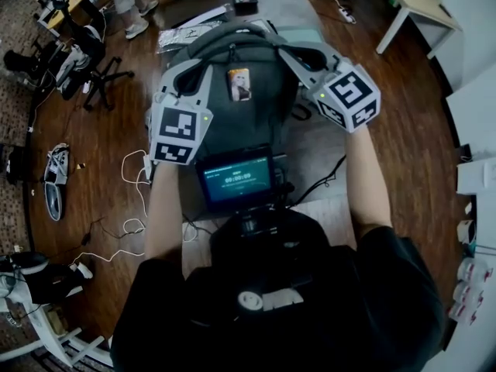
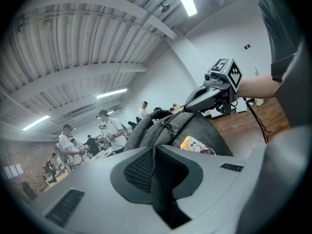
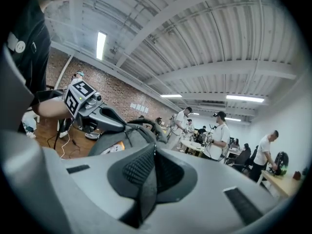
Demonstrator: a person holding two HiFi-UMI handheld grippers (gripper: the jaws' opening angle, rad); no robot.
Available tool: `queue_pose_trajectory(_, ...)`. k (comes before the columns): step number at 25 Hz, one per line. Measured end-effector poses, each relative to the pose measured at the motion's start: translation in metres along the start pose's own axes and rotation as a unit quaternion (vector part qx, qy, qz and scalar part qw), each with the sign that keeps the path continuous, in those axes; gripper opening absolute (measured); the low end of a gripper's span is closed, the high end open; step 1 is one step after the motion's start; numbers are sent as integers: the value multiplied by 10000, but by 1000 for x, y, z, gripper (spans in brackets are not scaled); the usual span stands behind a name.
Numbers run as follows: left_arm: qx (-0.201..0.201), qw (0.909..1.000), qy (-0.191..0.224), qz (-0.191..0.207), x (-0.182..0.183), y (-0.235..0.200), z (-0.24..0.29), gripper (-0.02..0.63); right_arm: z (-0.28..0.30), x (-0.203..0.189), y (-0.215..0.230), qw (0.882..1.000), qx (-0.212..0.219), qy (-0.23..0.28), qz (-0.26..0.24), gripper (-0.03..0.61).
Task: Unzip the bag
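A grey backpack lies on the table with a small picture card on its front. My left gripper is at the bag's upper left, shut on a fold of grey bag fabric. At the upper right, my right gripper is shut on a thin strip of the same grey fabric. In the left gripper view a black zip pull sits on the bag's top ridge, short of the right gripper. In the right gripper view the left gripper rests against the bag near the carry handle.
The grey table carries a black device and a clear plastic bag beyond the backpack. A screen hangs at the person's chest. An office chair, cables and a white table stand around. Several people work in the background.
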State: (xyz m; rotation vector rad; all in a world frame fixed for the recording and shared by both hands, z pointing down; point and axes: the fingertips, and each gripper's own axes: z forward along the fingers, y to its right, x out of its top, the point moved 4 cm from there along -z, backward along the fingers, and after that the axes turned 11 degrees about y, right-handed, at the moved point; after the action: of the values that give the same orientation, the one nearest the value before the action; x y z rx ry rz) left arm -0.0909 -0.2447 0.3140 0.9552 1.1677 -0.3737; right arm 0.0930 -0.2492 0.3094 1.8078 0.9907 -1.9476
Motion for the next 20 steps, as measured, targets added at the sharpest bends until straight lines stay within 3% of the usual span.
queue_pose_trajectory(7,2,9999,2,-104,2,-3,-4,23,-12,-9,7,9996,39,-33,281,25)
queue_pose_trajectory(20,55,9999,-64,-105,1,-7,-5,23,-37,-51,7,9945,-630,19,842,23)
